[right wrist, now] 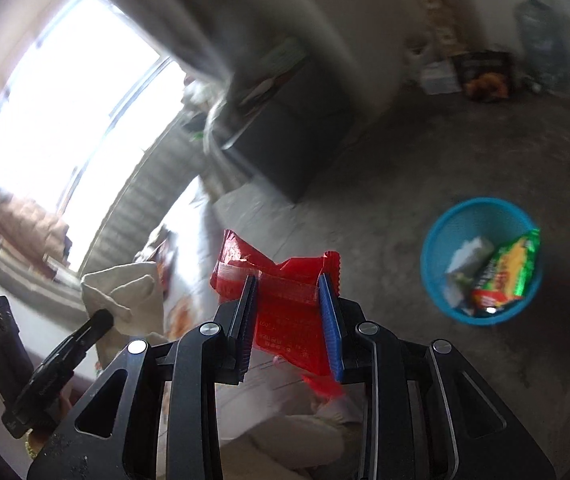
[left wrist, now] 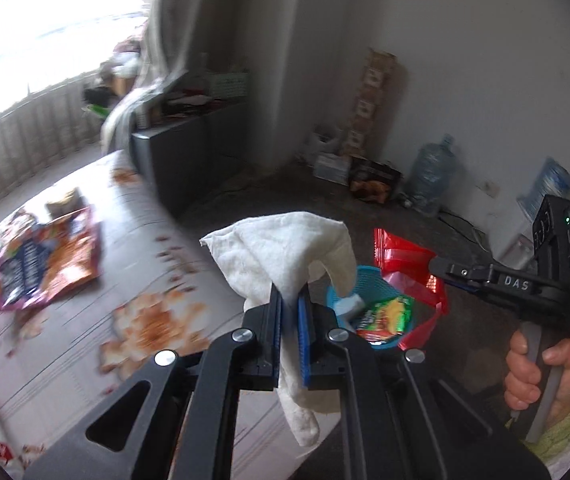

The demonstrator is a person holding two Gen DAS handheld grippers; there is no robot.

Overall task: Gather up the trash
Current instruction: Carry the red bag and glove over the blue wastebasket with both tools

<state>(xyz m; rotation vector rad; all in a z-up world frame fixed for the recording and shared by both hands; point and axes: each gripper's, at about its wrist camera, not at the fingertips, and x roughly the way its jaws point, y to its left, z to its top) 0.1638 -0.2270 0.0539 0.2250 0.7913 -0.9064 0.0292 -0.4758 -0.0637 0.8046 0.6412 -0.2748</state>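
My left hand-held gripper (left wrist: 288,300) is clamped nearly closed on a white tissue (left wrist: 285,256); the sheet bunches up above the blue pads and a tail of it hangs down below them. My right hand-held gripper (right wrist: 291,304) is held at a moderate width, with a red plastic wrapper (right wrist: 285,304) pinched flat between its pads, the wrapper's crimped top edge sticking up past the fingertips.

The blue mesh bin (right wrist: 437,240) stands on the bare grey floor (right wrist: 485,152), to the right of my right hand-held gripper and well apart from it. In the left wrist view only part of its rim (left wrist: 369,270) shows, behind the tissue and the red wrapper (left wrist: 401,256). Inside it lie a green and yellow snack packet (right wrist: 505,272) and a crumpled white scrap (right wrist: 467,256), leaning against the wall.

Around the bin the floor is open on every side I can see. A dark grey cabinet (left wrist: 189,160) stands further back, its corner pointing toward the gap between bed and bin. The bed (left wrist: 85,320), covered in a flowered sheet, lies to my left, its edge running diagonally toward the cabinet. On it, more snack wrappers (left wrist: 49,264) lie flat, away from the edge. Two large water bottles (left wrist: 431,176) and some boxes (left wrist: 333,164) sit against the far wall. My right hand (left wrist: 541,376) grips its handle at the right edge of the left wrist view.
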